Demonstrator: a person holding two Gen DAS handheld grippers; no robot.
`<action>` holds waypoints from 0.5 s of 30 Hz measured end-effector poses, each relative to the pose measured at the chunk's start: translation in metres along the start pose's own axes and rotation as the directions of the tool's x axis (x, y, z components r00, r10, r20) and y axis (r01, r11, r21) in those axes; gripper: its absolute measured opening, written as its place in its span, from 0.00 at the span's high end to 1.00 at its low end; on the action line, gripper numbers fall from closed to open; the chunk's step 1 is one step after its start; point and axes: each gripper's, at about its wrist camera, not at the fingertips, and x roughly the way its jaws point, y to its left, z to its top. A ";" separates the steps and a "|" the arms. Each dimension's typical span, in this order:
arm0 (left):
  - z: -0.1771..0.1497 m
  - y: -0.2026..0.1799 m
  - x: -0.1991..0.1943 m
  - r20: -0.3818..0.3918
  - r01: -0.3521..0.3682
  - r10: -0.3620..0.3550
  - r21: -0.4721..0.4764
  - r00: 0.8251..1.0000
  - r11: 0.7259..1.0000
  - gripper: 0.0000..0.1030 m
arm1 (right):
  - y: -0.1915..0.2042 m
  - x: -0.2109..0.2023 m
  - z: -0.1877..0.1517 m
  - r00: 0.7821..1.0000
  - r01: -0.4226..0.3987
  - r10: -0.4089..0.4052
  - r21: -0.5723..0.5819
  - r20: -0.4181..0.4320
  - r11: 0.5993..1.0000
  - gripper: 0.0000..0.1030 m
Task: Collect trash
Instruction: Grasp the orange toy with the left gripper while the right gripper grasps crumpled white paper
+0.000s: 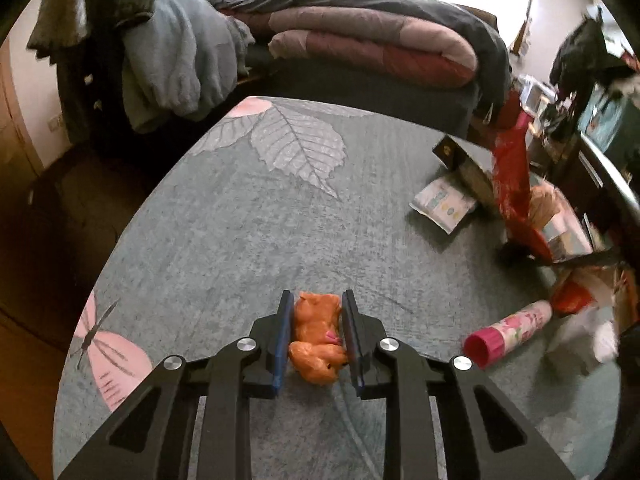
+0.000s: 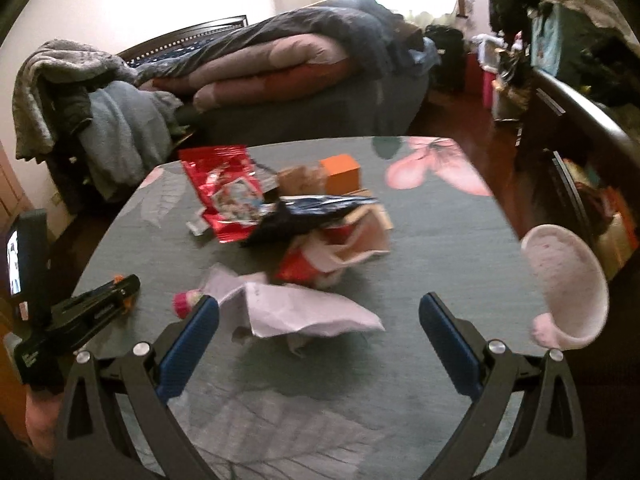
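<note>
My left gripper (image 1: 316, 308) is shut on a crumpled orange wrapper (image 1: 316, 336), held just above the grey-green tablecloth (image 1: 240, 220). It also shows at the left of the right wrist view (image 2: 120, 292). My right gripper (image 2: 318, 314) is open and empty, hovering over a crumpled white paper (image 2: 296, 310). Beyond it lies a trash pile: a red wrapper (image 2: 224, 196), a dark blue wrapper (image 2: 316, 208), an orange box (image 2: 340, 172) and red-and-white scraps (image 2: 320, 256). A pink-capped glue stick (image 1: 508, 332) lies to the right of my left gripper.
A white-pink bowl (image 2: 568, 284) stands at the table's right edge. A small printed packet (image 1: 444, 200) and a red bag (image 1: 512, 184) lie far right in the left wrist view. A bed with folded blankets (image 2: 280, 64) is behind the table.
</note>
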 end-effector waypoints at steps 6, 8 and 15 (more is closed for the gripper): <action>-0.001 0.015 -0.017 0.027 0.000 0.000 -0.029 1.000 1.000 0.76 | 0.019 0.026 0.003 0.999 -0.027 0.026 -0.016 -0.032 1.000 0.03; -0.001 0.018 -0.021 0.032 0.001 0.000 -0.032 1.000 1.000 0.76 | 0.023 0.031 0.004 0.999 -0.032 0.032 -0.014 -0.024 0.999 0.03; 0.001 0.023 -0.032 0.052 0.009 -0.007 -0.043 0.999 0.999 0.76 | 0.020 0.043 0.006 0.998 -0.055 0.055 -0.024 -0.026 0.998 0.46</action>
